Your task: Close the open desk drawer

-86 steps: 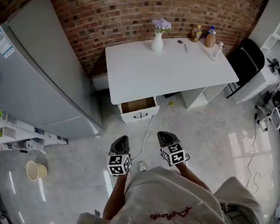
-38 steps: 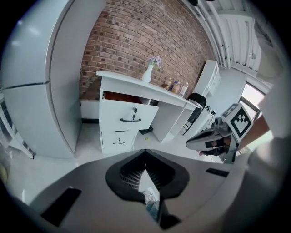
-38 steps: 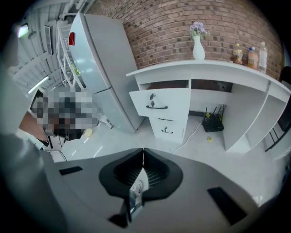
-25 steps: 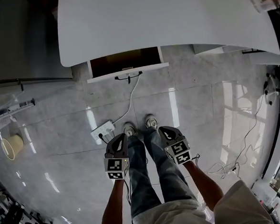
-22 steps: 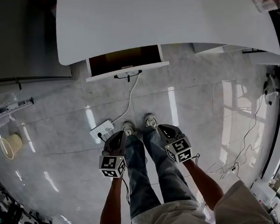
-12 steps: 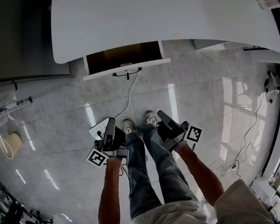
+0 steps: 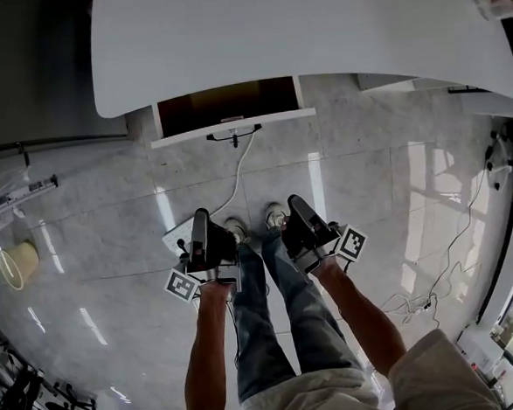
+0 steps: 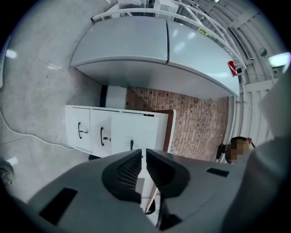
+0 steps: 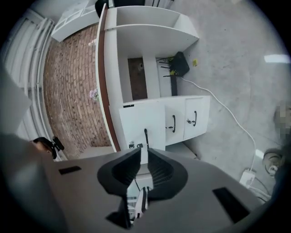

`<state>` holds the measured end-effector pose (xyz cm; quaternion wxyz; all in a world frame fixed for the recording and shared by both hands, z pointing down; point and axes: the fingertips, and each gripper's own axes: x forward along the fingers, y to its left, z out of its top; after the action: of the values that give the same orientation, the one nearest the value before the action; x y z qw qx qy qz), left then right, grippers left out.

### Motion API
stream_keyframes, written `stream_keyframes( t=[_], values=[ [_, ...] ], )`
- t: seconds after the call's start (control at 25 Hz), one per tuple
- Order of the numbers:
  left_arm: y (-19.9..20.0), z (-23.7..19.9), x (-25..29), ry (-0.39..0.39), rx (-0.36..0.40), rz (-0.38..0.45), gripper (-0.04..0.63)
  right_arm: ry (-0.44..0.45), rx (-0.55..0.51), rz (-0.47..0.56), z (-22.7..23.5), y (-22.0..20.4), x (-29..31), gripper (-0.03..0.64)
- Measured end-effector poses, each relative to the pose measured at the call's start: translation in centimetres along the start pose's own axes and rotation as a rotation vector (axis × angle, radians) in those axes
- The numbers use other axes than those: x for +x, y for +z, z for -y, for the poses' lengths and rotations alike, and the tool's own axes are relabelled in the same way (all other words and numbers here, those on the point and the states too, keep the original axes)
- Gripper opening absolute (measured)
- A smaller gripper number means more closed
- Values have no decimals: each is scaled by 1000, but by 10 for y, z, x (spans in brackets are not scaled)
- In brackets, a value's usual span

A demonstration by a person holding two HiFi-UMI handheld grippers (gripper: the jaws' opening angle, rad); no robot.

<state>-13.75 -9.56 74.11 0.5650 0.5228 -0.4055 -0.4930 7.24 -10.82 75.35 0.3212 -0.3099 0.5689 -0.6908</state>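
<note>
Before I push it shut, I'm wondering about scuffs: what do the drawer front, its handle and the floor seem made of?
Drawer front: likely painted or laminated board, smooth matte white with a brown interior.
Handle: probably metal, a thin dark bar; too small to be sure.
Floor: polished stone or tile, grey, veined, mirroring lights.

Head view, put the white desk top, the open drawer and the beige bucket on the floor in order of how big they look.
Largest: white desk top, by far.
Next: open drawer, much smaller.
Smallest: beige bucket, though it sits lower and at the distorted edge, so its true size is unsure.
</note>
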Motion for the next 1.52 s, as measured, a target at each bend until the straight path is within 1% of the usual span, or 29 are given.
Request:
stream_keyframes(
  t=[0.04, 0.08, 0.12, 0.16, 0.2, 0.32, 0.48, 0.6, 0.64, 0.72, 0.84, 0.96, 1.04, 1.16, 1.36, 1.52],
  values=[
    [-2, -1, 1, 7, 3, -10, 32, -7, -14, -15, 1, -1, 1, 78],
    [-3, -2, 2, 13, 3, -19, 75, -14, -21, -25, 2, -2, 3, 157],
    [-4, -2, 3, 19, 4, -27, 115, -22, -26, -32, 3, -2, 5, 180],
    [-5, -4, 4, 27, 8, -33, 141, -34, -32, -38, 5, -2, 6, 191],
    [-5, -5, 4, 37, 14, -37, 150, -48, -39, -44, 8, -2, 7, 196],
    [-5, -10, 5, 51, 17, -35, 152, -77, -59, -52, 13, -1, 11, 195],
    [0, -19, 16, 54, 8, -12, 152, -74, -72, -38, 16, 6, 21, 191],
    [4, -23, 34, 47, 18, -8, 152, -77, -77, -26, 18, 12, 37, 141],
    [5, -24, 42, 41, 21, -10, 150, -73, -79, -25, 18, 14, 44, 135],
    [5, -26, 61, 29, 30, -28, 150, -56, -87, -37, 15, 16, 59, 135],
    [3, -29, 91, 24, 60, -82, 150, -35, -98, -63, 11, 19, 86, 128],
    [3, -31, 116, 24, 91, -117, 150, -43, -130, -99, 14, 23, 111, 127],
    [4, -33, 127, 29, 97, -120, 150, -46, -145, -108, 14, 29, 124, 127],
    [7, -36, 138, 43, 111, -124, 150, -39, -154, -108, 10, 39, 139, 127],
    [-2, -45, 144, 71, 125, -183, 150, -14, -158, -99, 2, 46, 159, 118],
    [-3, -47, 146, 87, 121, -175, 150, 0, -143, -84, -2, 45, 162, 89]
  ],
)
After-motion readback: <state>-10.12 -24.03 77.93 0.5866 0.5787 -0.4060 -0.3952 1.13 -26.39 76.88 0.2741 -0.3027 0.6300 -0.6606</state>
